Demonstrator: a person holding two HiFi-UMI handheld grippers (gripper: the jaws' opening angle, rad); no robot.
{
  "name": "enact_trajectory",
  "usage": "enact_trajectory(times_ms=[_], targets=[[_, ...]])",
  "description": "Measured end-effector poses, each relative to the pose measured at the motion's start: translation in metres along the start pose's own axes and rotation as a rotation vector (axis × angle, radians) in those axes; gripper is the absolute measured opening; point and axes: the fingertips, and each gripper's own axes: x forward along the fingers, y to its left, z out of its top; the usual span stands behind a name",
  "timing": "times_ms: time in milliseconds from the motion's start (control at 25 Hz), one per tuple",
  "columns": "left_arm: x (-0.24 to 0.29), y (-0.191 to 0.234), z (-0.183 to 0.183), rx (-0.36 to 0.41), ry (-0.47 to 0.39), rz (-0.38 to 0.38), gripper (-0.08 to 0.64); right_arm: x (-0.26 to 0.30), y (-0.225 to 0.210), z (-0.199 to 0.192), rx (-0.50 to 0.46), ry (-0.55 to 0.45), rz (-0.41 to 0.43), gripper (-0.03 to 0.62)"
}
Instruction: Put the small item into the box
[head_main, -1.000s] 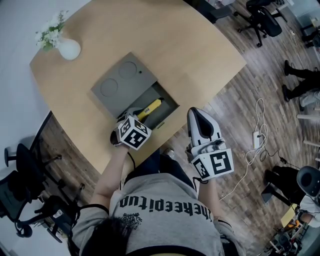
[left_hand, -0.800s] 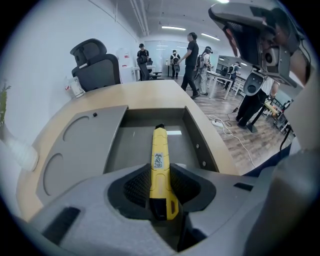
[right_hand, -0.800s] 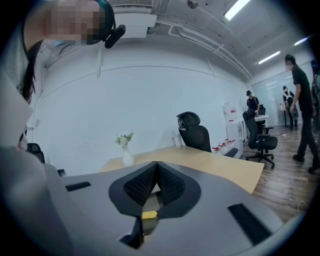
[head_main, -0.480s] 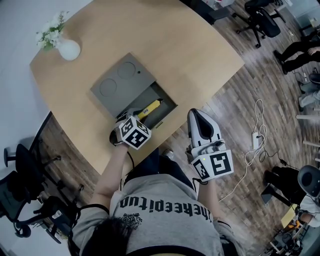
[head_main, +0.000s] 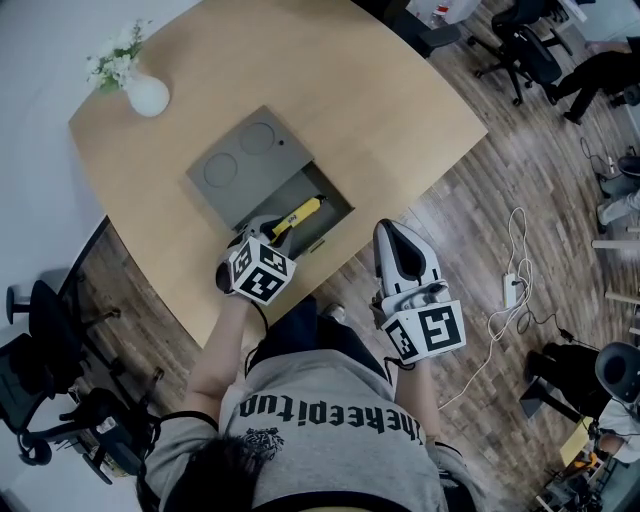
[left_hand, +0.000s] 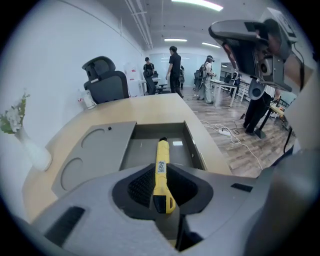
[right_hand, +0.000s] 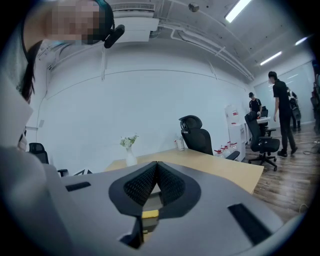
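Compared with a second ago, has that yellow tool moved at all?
No. Judged against the grey box, the yellow tool keeps the same slant over the open recess, its tip equally close to the far wall.

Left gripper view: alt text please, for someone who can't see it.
The left gripper is closing its jaws on a yellow utility knife whose far end reaches into an open grey box on a wooden table. A white vase stands at left; people stand behind.
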Motion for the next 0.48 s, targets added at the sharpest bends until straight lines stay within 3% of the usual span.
enact_trajectory(times_ms=[120, 480], targets=[[-0.016, 0.004, 0.012, -0.014, -0.073, 0.058, 0.032, -0.005, 0.004, 0.001, -0.005, -0.008, 0.020, 0.008], [-0.074, -0.005, 0.037, -0.128, -0.275, 0.111, 0.017, -0.024, 0.025, 0.008, -0.026, -0.033, 0.081, 0.008]])
